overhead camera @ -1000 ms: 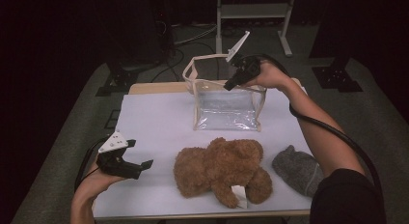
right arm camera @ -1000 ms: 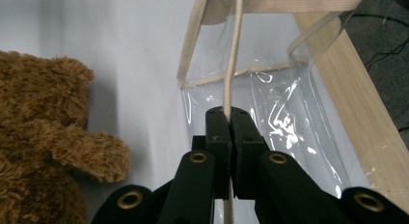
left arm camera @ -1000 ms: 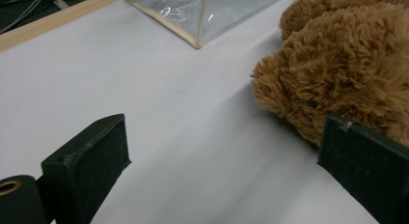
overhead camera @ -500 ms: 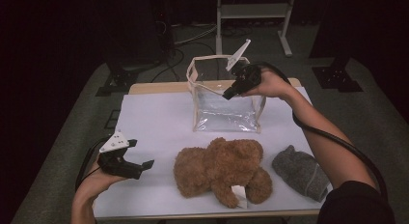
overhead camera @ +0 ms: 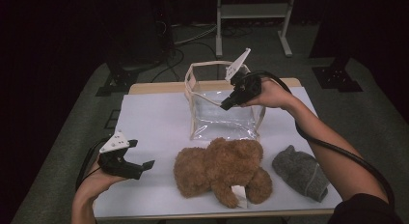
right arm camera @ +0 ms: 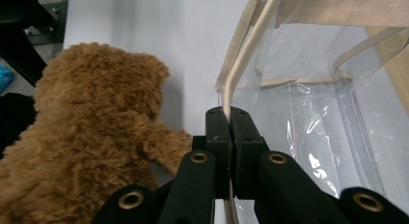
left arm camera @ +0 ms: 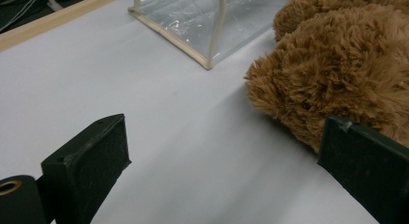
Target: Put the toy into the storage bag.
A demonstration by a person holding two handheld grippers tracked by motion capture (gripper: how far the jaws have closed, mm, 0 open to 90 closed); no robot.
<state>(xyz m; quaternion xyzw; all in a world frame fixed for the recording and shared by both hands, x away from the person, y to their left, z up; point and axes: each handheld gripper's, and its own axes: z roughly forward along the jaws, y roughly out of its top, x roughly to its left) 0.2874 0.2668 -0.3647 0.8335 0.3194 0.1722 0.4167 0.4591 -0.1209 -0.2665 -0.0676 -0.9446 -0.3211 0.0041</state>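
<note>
Here, right gripper (right arm camera: pixel 230 119) clamped on cream strap (right arm camera: pixel 246 55) of clear plastic tote bag (overhead camera: pixel 223 119); left gripper (left arm camera: pixel 226 161) wide open beside brown plush teddy bear (overhead camera: pixel 219 167).

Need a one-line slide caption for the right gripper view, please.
Right gripper clamped on the cream trim of the clear bag, with the brown teddy bear lying beside it.

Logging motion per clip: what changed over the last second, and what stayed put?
The right claw, shut on the bag's cream strap, drifted slightly left and toward the person along the clear bag's top, pulling the rim with it. The left claw stayed open and low near the teddy bear. Bear and grey cloth did not move.
</note>
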